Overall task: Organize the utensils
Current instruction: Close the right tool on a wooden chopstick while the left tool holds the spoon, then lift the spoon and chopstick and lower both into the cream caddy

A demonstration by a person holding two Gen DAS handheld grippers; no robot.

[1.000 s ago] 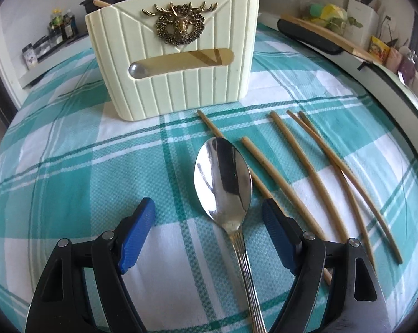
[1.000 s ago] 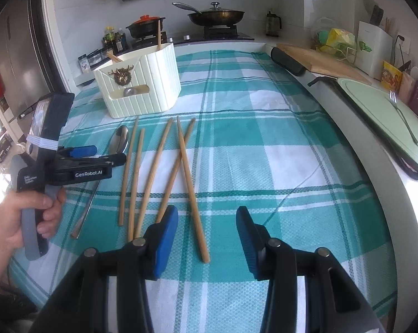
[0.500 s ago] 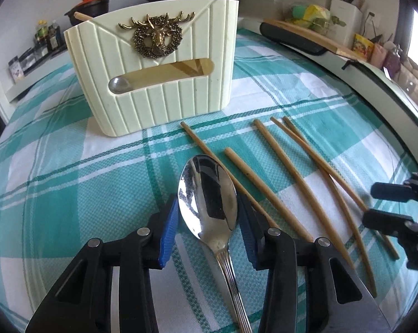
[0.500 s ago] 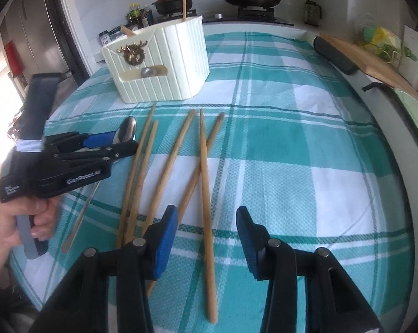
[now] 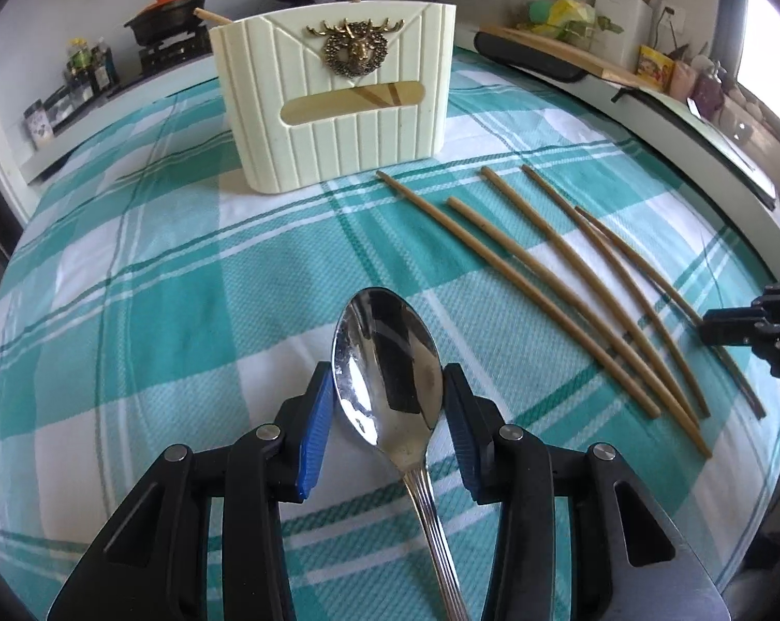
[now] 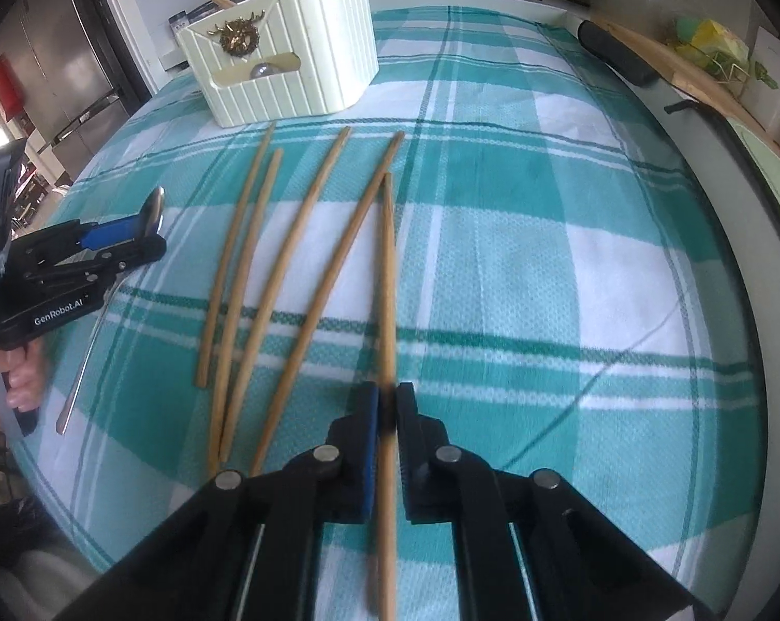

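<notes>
Left wrist view: the left gripper (image 5: 388, 403) has its fingers (image 5: 314, 424) clamped on the bowl of the spoon (image 5: 387, 367), held above the checked cloth (image 5: 157, 310) on the worktop. The cream holder (image 5: 333, 98) stands ahead, with chopsticks (image 5: 519, 279) lying to its right.

Right wrist view: the right gripper (image 6: 385, 414) has its fingers (image 6: 366, 445) closed on one chopstick (image 6: 387, 279). Four others (image 6: 265, 269) lie just left of it, and the holder (image 6: 286, 52) stands beyond them.

The left gripper (image 5: 390, 403) is clamping the bowl of a steel spoon (image 5: 387, 362) between its blue pads. 5 bamboo chopsticks (image 5: 534, 279) are lying right of the spoon; a cream holder (image 5: 333, 98) is standing beyond it.
</notes>
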